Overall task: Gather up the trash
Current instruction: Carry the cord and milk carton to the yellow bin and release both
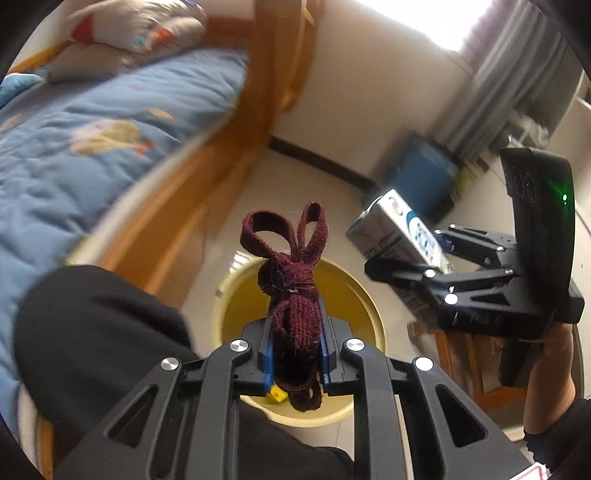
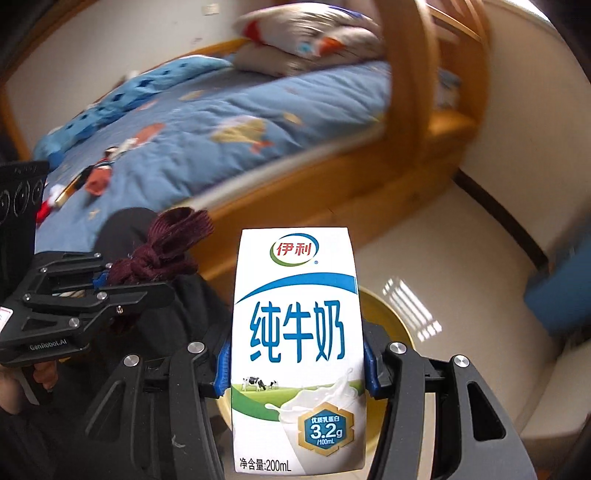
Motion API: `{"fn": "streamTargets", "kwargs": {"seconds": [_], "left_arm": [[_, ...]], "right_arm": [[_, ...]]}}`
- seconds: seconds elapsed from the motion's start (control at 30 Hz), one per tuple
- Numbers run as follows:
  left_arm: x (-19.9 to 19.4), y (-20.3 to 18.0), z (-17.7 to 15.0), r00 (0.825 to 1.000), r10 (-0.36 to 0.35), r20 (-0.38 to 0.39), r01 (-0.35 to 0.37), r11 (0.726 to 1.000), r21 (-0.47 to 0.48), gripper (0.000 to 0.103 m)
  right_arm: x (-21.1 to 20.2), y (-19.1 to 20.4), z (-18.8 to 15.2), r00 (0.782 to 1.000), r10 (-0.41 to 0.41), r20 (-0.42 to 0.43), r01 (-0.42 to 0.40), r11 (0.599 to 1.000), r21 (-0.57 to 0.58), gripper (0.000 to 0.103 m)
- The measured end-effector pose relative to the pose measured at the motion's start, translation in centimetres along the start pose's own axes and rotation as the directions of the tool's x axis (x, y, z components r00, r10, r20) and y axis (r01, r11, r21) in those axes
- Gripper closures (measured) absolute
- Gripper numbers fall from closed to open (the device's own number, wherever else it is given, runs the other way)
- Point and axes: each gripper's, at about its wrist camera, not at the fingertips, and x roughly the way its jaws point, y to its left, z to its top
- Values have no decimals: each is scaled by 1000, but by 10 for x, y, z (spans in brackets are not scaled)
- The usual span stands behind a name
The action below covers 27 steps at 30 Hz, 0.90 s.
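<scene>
My left gripper [image 1: 295, 354] is shut on a knotted dark red fabric strap [image 1: 295, 295], whose loops stick up past the fingertips. Below it stands a yellow round bin [image 1: 369, 314] on the pale floor. My right gripper [image 2: 295, 369] is shut on a white and blue milk carton [image 2: 295, 332], held upright between the blue pads. The same bin [image 2: 391, 314] shows behind the carton. In the left wrist view the right gripper [image 1: 417, 273] and its carton [image 1: 399, 232] hover to the right of the bin. The left gripper [image 2: 122, 284] with the strap [image 2: 162, 251] appears at the left of the right wrist view.
A wooden bed frame [image 2: 369, 184] with a blue quilt [image 2: 221, 129] and pillows [image 2: 314, 33] fills the left and back. Small items [image 2: 96, 177] lie on the quilt. A blue box [image 1: 424, 177] stands by the wall under grey curtains [image 1: 517, 74]. The person's dark-clothed knee [image 1: 92, 332] is close to the bin.
</scene>
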Motion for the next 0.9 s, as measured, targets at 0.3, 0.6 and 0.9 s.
{"fn": "streamTargets", "kwargs": {"seconds": [0.3, 0.6, 0.9], "left_arm": [[58, -22, -8, 986, -58, -155, 61, 998, 17, 85], [94, -12, -17, 967, -66, -245, 64, 998, -16, 74], [80, 1, -10, 983, 20, -182, -22, 1000, -9, 15]], "right_arm": [[10, -26, -35, 999, -4, -53, 8, 997, 77, 52], [28, -33, -45, 996, 9, -91, -1, 996, 89, 50], [25, -57, -52, 999, 23, -40, -15, 982, 188, 33]]}}
